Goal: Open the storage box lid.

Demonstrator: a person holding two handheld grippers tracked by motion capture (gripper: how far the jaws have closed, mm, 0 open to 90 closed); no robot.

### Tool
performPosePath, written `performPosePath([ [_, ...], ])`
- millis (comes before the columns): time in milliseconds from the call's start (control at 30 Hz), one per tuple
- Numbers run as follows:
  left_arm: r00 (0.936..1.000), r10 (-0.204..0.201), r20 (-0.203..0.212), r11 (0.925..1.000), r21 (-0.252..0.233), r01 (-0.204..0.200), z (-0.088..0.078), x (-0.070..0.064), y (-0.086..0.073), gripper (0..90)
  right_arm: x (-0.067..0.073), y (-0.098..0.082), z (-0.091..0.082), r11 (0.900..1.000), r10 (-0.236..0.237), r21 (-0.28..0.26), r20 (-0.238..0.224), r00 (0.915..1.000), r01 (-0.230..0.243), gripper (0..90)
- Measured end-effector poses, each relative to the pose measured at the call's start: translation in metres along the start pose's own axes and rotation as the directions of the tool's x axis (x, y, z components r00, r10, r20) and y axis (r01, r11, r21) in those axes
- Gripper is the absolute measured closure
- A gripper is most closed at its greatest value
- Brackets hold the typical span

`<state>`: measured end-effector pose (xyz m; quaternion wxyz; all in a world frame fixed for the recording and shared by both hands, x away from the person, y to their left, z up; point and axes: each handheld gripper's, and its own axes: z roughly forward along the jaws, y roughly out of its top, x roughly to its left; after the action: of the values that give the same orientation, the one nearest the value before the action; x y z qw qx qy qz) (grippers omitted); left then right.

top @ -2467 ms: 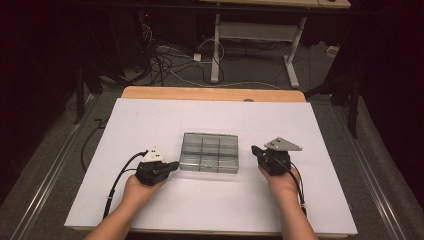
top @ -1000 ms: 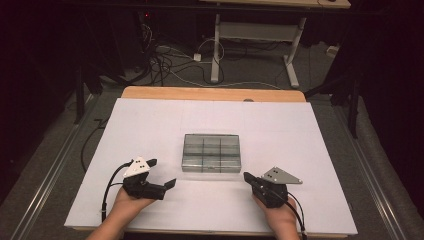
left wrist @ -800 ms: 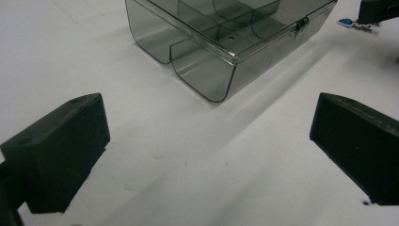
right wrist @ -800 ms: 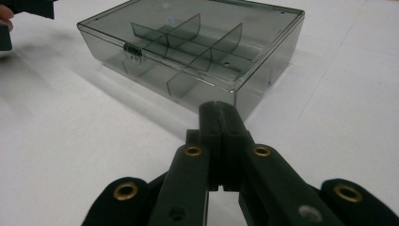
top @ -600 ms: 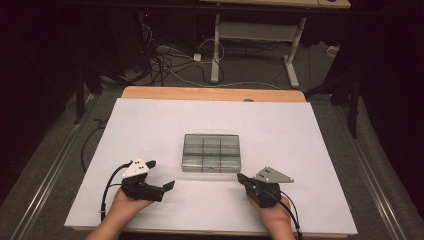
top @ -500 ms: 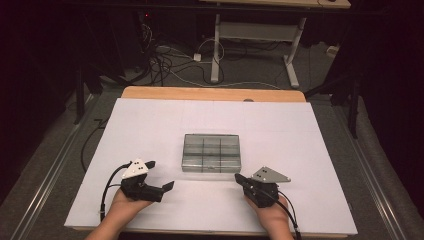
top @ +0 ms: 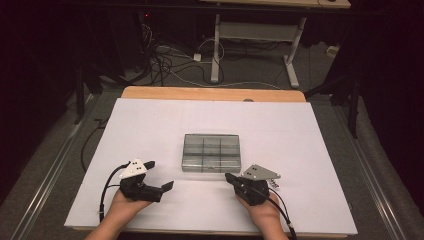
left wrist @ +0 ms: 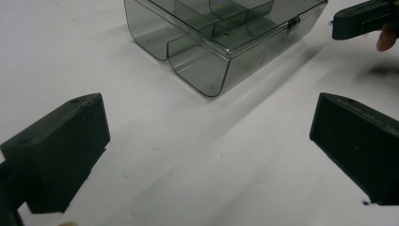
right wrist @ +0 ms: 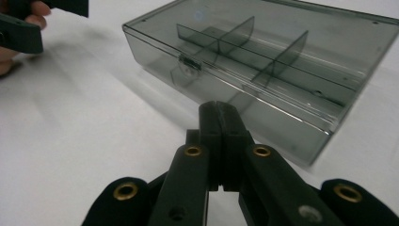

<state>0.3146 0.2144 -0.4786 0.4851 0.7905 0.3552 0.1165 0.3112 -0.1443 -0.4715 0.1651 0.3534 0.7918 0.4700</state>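
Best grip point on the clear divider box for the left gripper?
Probably the near-left corner wall of the compartment box, coming in low from the person's side. The left gripper stands open facing that rounded corner; the lid looks latched at the front, so the thin upright wall gives flat faces to pinch.

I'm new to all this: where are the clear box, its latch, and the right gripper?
clear box (top: 211, 152), high view, middle of lid.
latch (right wrist: 190, 61), right gripper view, clasp on front wall.
right gripper (top: 228, 176), high view, tip of shut jaws.

Lab setup: dark curtained room, white-covered table (top: 150, 115), tangled cables (top: 175, 60) on floor, adjustable desk frame (top: 255, 35) behind.
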Motion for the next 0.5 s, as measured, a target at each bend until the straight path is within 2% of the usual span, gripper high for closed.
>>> performPosePath([
  [167,1.0,-0.003,0.002,1.0,-0.005,0.003,-0.003,0.0,0.0,0.0,0.007,0.001,0.009,1.0,-0.013,0.009,-0.013,0.9998,0.013,90.0],
  [267,0.9998,0.015,-0.012,0.9999,-0.005,-0.015,-0.005,-0.001,0.002,0.0,0.012,0.002,0.013,1.0,-0.025,0.012,-0.028,0.9993,0.026,90.0],
  [500,0.9997,0.018,-0.014,0.9998,-0.006,-0.018,-0.003,-0.004,0.002,0.0,0.021,0.007,0.014,0.999,-0.032,-0.009,-0.029,0.9991,0.031,90.0],
])
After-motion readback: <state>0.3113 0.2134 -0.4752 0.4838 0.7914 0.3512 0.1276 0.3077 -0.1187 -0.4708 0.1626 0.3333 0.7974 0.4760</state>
